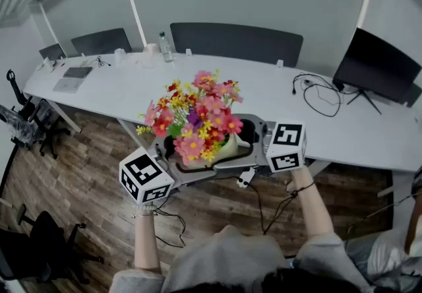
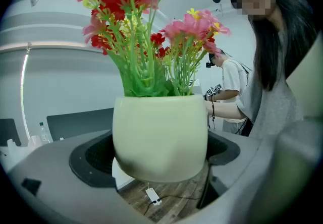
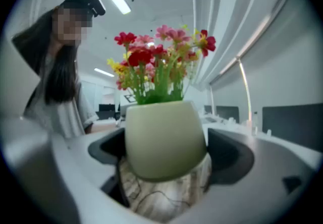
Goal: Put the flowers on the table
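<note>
left gripper (image 1: 166,153) and right gripper (image 1: 256,134) each clamp the upright pot (image 1: 227,148) of flowers (image 1: 198,117) above the floor (image 1: 79,179), table (image 1: 277,100) just beyond.

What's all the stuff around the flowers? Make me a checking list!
Surface: long white table, flowers not on it yet.
Job's things: flower pot, pink, red and yellow blooms, in the air before the table.
Clutter: water bottle and monitor on the table.
Grippers: left gripper and right gripper clasp the pot from opposite sides.
Cables: black loop on the table; floor cables.
Surroundings: dark chairs, wood floor.
</note>
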`<state>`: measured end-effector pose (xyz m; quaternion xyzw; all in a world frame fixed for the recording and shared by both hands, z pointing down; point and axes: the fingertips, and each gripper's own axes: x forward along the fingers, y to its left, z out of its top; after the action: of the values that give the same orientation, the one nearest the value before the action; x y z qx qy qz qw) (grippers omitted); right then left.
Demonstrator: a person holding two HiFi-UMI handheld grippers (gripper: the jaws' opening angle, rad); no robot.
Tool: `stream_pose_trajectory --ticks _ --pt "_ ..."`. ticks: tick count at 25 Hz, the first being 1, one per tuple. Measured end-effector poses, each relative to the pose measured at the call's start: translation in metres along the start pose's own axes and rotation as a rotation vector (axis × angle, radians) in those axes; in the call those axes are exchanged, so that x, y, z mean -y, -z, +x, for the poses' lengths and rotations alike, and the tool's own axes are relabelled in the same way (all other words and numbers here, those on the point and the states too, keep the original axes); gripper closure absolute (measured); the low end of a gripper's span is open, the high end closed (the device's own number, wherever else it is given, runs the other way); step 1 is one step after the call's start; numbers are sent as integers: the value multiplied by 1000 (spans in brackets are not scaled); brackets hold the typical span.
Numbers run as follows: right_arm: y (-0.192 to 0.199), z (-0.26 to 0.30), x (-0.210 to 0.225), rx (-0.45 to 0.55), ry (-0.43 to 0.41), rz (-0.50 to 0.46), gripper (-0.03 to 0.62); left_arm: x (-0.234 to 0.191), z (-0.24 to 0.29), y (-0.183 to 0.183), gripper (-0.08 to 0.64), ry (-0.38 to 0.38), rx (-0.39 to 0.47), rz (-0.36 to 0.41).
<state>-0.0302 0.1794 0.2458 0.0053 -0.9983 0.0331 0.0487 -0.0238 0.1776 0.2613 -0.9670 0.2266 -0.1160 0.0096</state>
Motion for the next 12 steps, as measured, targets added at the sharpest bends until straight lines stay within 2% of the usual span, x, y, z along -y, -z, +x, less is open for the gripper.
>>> stream_pose_trajectory --ticks 12 --pt "-3 -7 -3 46 10 26 106 5 3 -6 48 15 23 -12"
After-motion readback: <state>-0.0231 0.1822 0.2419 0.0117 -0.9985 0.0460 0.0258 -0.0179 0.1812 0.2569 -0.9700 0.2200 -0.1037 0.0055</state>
